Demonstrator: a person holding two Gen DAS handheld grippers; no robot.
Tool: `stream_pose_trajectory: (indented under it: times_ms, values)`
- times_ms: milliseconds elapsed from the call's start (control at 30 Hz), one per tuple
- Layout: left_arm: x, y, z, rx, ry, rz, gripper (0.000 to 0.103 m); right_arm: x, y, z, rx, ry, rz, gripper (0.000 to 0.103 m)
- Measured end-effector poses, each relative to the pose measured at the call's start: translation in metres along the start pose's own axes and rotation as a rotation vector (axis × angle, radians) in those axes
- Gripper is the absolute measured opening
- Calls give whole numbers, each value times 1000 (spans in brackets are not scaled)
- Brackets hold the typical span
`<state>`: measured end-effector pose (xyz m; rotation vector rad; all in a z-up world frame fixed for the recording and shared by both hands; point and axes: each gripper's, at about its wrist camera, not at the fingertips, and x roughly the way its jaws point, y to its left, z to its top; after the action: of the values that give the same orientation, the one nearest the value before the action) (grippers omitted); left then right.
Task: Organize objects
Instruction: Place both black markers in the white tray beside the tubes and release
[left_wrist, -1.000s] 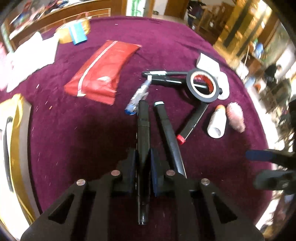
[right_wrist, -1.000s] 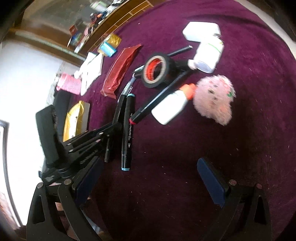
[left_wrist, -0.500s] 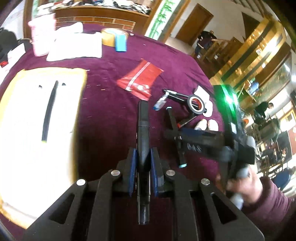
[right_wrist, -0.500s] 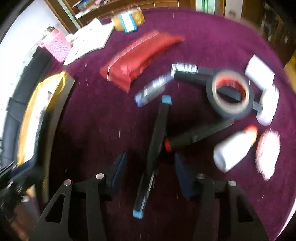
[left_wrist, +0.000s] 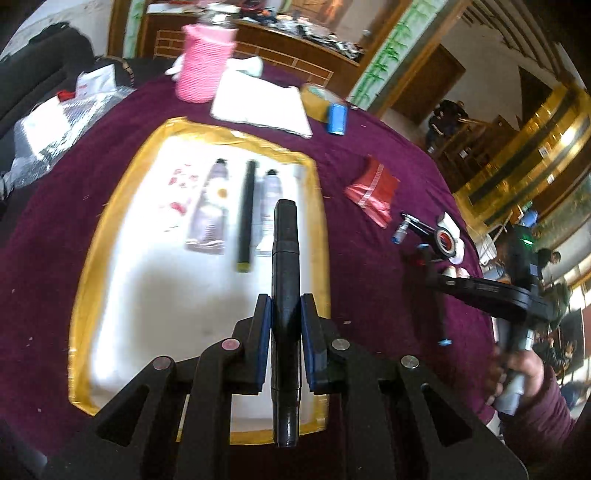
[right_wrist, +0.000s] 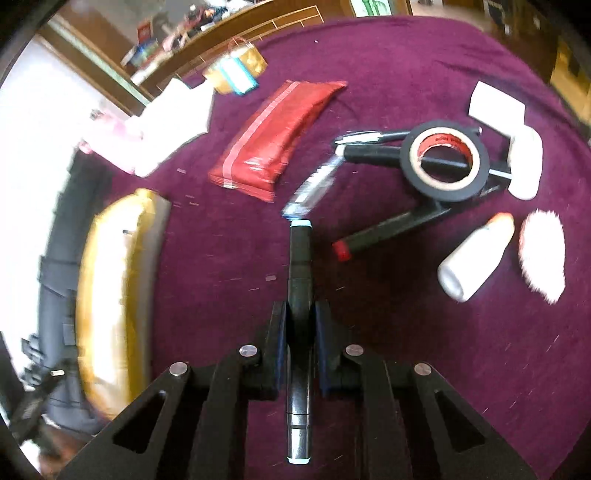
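My left gripper (left_wrist: 285, 325) clamps a black marker (left_wrist: 284, 266) above the gold-rimmed tray (left_wrist: 88, 236), seen whole in this view only. My right gripper (right_wrist: 300, 334) pinches the blue-capped marker (right_wrist: 301, 266) over purple cloth (right_wrist: 406, 350); its fingertips are blurred; the tape roll (right_wrist: 445, 160) lies beyond.

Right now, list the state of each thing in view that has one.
Left gripper: shut on a black marker, held over the tray.
Right gripper: shut on a blue-tipped marker.
Tray: holds two tubes and a black pen, lying flat.
Tape roll: lying on crossed markers.
White bottle: on its side, capped.
Red pouch: flat on the cloth.
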<state>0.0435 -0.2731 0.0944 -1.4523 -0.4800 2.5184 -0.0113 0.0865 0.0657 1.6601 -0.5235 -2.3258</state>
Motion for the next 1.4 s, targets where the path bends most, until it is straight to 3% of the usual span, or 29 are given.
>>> stream_pose_trajectory:
  times_ms: [333,600,733,1000,1400]
  values:
    - [4,55,21,-24,24,71,13,-13,85,-6,-10,19,224,13]
    - [25,75,27,-4,70,124,13,34,163,-18,-38,145,335,13]
    - [37,79,33,21,93,153,13,70,199,-28,-61,221,338,13]
    - [42,86,27,40,143,177,13,141,233,-45,-27,340,318,14]
    - [31,99,19,-8,148,129,13,158,258,-50,-107,318,235,13]
